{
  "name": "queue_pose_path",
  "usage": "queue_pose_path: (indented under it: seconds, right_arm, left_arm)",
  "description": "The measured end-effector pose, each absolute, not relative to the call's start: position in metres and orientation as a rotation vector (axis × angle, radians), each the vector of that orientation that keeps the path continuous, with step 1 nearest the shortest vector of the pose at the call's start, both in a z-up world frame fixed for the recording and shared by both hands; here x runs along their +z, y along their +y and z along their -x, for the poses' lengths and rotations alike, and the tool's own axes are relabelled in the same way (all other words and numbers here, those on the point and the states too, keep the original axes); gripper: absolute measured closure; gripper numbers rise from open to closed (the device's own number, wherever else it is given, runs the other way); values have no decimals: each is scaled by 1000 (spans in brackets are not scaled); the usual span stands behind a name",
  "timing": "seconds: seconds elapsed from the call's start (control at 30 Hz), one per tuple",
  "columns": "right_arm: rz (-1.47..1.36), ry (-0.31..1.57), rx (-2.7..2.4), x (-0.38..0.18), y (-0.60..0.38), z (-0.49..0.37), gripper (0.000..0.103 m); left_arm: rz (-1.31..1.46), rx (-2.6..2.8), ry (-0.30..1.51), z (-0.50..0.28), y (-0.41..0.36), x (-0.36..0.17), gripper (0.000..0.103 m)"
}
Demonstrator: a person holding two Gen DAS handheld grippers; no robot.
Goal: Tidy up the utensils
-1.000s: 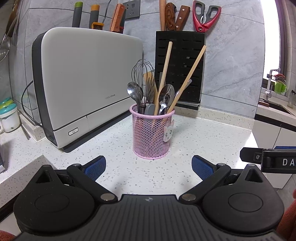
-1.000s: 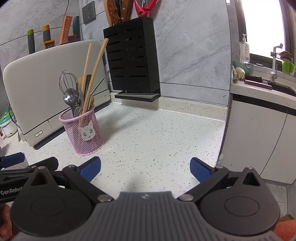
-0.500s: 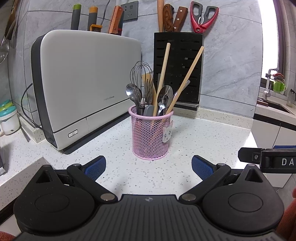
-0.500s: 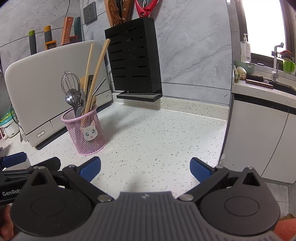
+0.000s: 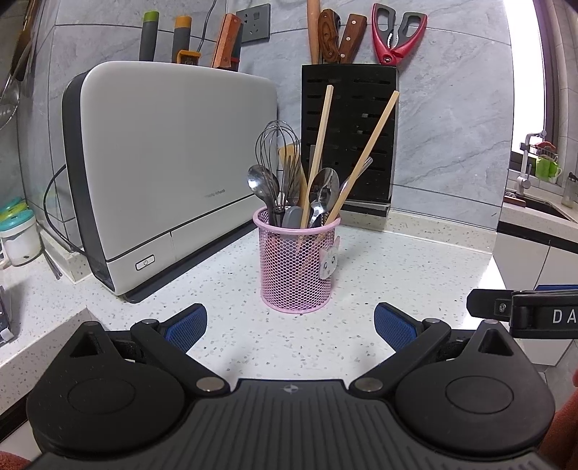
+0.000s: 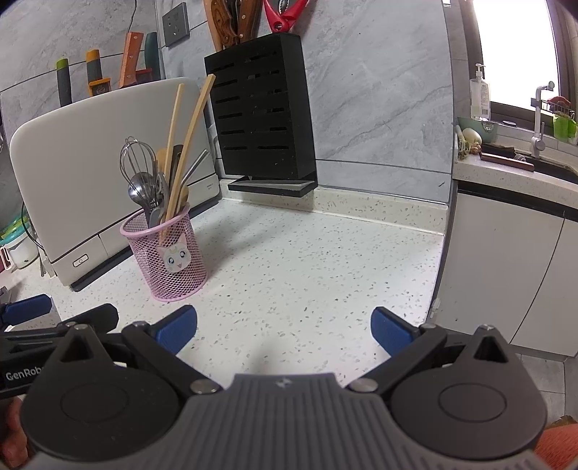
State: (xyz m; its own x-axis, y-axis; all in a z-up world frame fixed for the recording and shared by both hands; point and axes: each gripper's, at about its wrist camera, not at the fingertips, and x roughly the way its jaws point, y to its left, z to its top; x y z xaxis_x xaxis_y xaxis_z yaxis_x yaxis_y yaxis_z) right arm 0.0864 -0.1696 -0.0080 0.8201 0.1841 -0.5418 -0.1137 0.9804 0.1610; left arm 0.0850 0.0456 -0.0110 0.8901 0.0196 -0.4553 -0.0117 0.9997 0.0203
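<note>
Your left gripper (image 5: 290, 327) hangs low over the speckled white counter (image 5: 379, 274) with its blue-padded fingers (image 5: 186, 325) spread wide and nothing between them. Straight ahead of it, just past the fingertips, stands the pink mesh holder (image 5: 295, 267), upright on the counter, a cat-face tag (image 5: 329, 265) on its right side. In it you have two long wooden chopsticks (image 5: 365, 155) leaning to the right, a wire whisk (image 5: 278, 152), several metal spoons (image 5: 325, 188) and a wooden spatula (image 5: 289, 159), all handle-down.

Your right gripper (image 6: 283, 327) is equally wide apart and holds nothing; it points at bare counter, with the holder (image 6: 169, 260) off to its left. Its black body also shows at the right edge of the left wrist view (image 5: 523, 311), beside your left gripper.

Just left of the holder sits a white appliance (image 5: 169, 166) with a power button low on its front. Behind the holder, against the grey wall, a black knife block (image 5: 348, 133) carries wooden-handled knives (image 5: 336, 39) and red scissors (image 5: 397, 32). A sink (image 6: 534, 159) lies far right under the window.
</note>
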Motion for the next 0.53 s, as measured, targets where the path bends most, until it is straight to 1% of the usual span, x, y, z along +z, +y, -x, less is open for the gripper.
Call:
queue_pose_path:
  seconds: [0.53]
  right_arm:
    - [-130,591,161,-8,-170,-87,3]
  left_arm:
    - [-16,8,470,-85,47,-10,0]
